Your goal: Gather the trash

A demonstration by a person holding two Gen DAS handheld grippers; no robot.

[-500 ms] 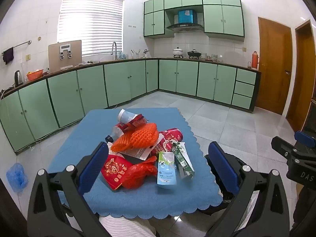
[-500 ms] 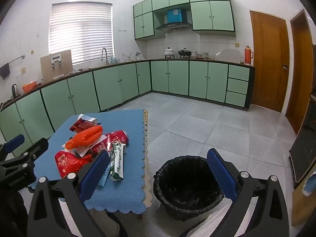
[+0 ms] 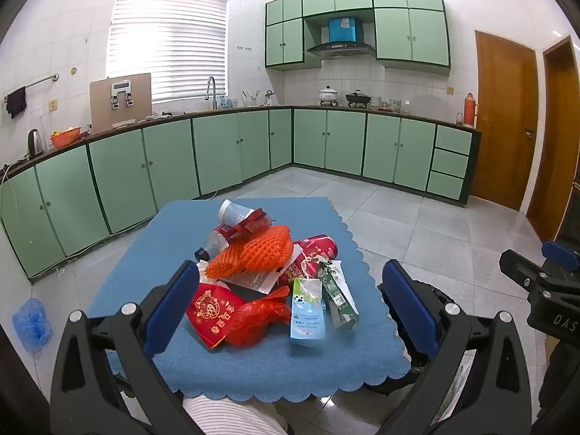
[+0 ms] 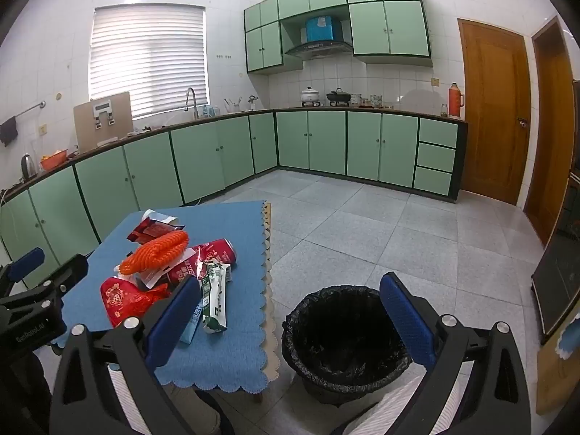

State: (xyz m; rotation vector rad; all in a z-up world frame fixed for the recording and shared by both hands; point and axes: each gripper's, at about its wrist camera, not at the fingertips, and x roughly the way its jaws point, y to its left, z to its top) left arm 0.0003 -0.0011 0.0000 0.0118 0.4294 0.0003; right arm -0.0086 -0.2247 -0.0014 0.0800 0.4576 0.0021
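Observation:
A pile of trash lies on a low table with a blue cloth (image 3: 152, 253): an orange foam net (image 3: 253, 253), a red packet (image 3: 210, 308), a red mesh bag (image 3: 261, 319), a blue-white milk carton (image 3: 306, 311), a green carton (image 3: 339, 301), a red can (image 3: 315, 250) and a plastic bottle (image 3: 217, 241). My left gripper (image 3: 290, 304) is open and empty, held above the pile's near side. My right gripper (image 4: 290, 319) is open and empty over the black-lined trash bin (image 4: 344, 333), which stands on the floor right of the table (image 4: 239, 355).
Green cabinets (image 3: 217, 152) line the far walls under a counter with a sink and pots. Wooden doors (image 3: 504, 119) are at the right. A blue plastic bag (image 3: 30, 320) lies on the tiled floor at the left. The person's striped clothing (image 3: 232, 417) shows below.

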